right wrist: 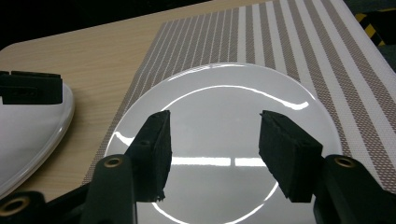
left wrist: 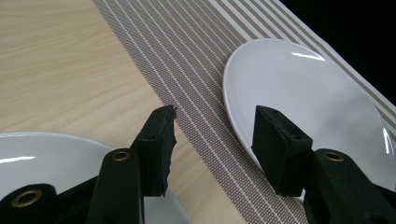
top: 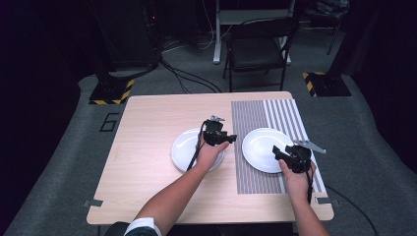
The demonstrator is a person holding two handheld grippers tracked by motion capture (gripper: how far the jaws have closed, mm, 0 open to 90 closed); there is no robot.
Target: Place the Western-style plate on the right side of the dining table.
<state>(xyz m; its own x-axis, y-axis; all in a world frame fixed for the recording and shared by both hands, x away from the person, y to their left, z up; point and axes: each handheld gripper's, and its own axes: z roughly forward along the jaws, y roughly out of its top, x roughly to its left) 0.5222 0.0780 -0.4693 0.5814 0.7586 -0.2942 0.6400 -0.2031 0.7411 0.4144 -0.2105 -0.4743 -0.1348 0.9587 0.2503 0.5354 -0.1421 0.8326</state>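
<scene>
Two white plates lie on a light wooden table (top: 147,128). The left plate (top: 183,147) rests on bare wood; the right plate (top: 258,145) sits on a grey-and-white striped placemat (top: 255,113). My left gripper (top: 227,136) hovers over the left plate's right edge, open and empty. Its view looks between its jaws (left wrist: 215,121) across the placemat (left wrist: 187,60) to the right plate (left wrist: 303,88), with the left plate (left wrist: 46,158) below. My right gripper (top: 279,151) hangs open over the right plate's near right rim. Nothing lies between its jaws (right wrist: 215,126) above the right plate (right wrist: 224,107).
Part of the left gripper (right wrist: 30,87) shows over the left plate (right wrist: 32,130) in the right gripper view. Behind the table stand a dark chair (top: 258,46) and two yellow-and-black striped bases (top: 110,92), with cables on the grey floor.
</scene>
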